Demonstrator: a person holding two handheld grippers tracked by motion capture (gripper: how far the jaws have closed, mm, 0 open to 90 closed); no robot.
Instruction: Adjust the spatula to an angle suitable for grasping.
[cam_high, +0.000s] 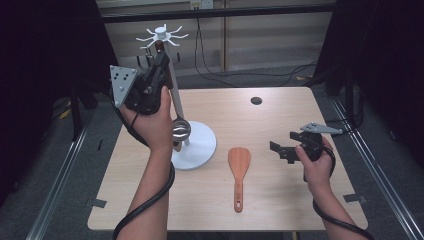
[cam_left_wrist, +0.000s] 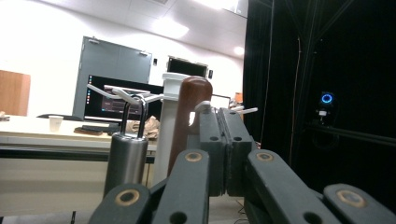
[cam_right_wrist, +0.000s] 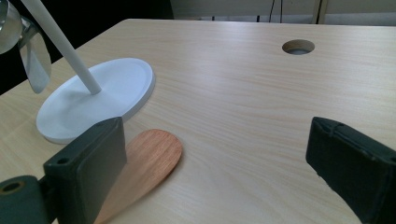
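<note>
Wooden handle of a whisk (cam_left_wrist: 189, 116) sits just left of the clenched left gripper (cam_left_wrist: 225, 140), by the rack (cam_high: 165, 35) hooks; it may slip off. Right gripper (cam_high: 286, 148) released, spatula (cam_high: 239, 170) beside it on counter (cam_high: 280, 110).

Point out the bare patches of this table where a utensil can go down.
Free: the light wooden table between the round cable hole and the wooden spatula, and the near left corner. Crowded: around the white hanging stand's round base.
</note>
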